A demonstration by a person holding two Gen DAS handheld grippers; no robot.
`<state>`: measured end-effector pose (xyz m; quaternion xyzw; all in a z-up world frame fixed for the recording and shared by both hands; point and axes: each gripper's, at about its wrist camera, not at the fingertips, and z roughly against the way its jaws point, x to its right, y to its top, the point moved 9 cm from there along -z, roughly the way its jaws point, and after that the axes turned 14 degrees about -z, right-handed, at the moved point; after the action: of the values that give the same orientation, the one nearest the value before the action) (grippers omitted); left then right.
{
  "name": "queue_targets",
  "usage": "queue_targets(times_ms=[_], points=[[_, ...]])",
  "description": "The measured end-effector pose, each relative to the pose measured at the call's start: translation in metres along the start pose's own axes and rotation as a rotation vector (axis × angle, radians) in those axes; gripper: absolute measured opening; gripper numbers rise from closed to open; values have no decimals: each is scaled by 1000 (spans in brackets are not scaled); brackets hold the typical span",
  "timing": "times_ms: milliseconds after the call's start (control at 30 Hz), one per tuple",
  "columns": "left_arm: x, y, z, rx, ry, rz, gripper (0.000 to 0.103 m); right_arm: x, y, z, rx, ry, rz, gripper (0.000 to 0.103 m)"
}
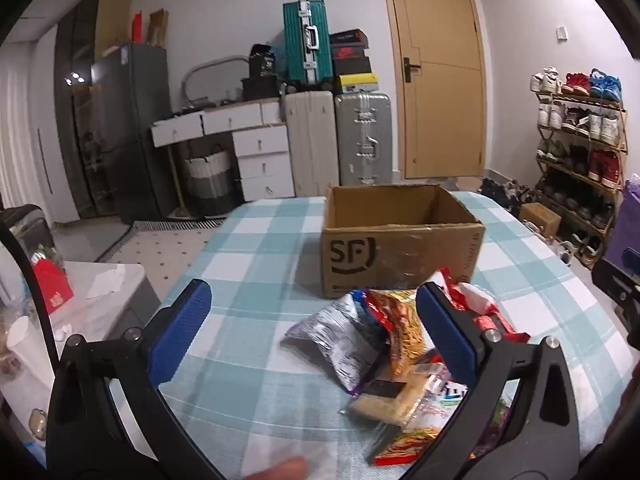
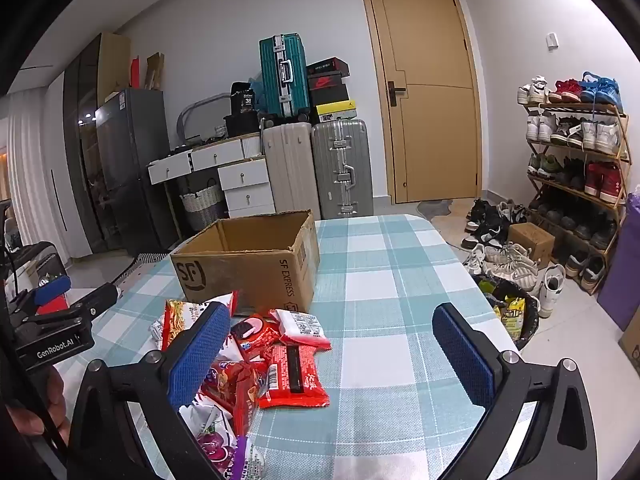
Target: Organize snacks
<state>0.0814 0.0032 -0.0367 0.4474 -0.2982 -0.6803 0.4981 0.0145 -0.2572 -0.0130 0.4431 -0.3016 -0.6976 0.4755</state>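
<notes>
The snacks [image 2: 276,352] lie heaped on the checked worktop [image 2: 400,280], with the open box [image 2: 248,264] just beyond at twelve o'clock, while the left gripper [image 1: 316,336] and right gripper [image 2: 340,356] hover with jaws spread wide, holding nothing.

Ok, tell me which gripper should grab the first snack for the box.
Probably the left gripper: its open jaws already frame the silver packet in front of the cardboard box. The right gripper is open over mostly bare tablecloth.
</notes>
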Motion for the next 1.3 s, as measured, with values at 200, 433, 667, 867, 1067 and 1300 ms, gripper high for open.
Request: queue_targets(times_ms=[200, 433, 667, 867, 1067, 1300], points=[[-16, -3, -2, 7, -25, 77, 102, -1, 0, 0, 3, 4, 3, 103], [-15, -3, 2, 33, -44, 106, 102, -1, 0, 3, 4, 5, 4, 103], [-16, -3, 7, 33, -39, 100, 102, -1, 2, 2, 5, 3, 5, 103], [-12, 1, 12, 49, -45, 75, 102, -4, 2, 3, 3, 10, 4, 103], [-11, 0, 12, 46, -58, 69, 102, -5, 2, 2, 4, 10, 3, 103], [-10, 1, 13, 54, -61, 70, 102, -5, 1, 2, 7, 10, 3, 103]])
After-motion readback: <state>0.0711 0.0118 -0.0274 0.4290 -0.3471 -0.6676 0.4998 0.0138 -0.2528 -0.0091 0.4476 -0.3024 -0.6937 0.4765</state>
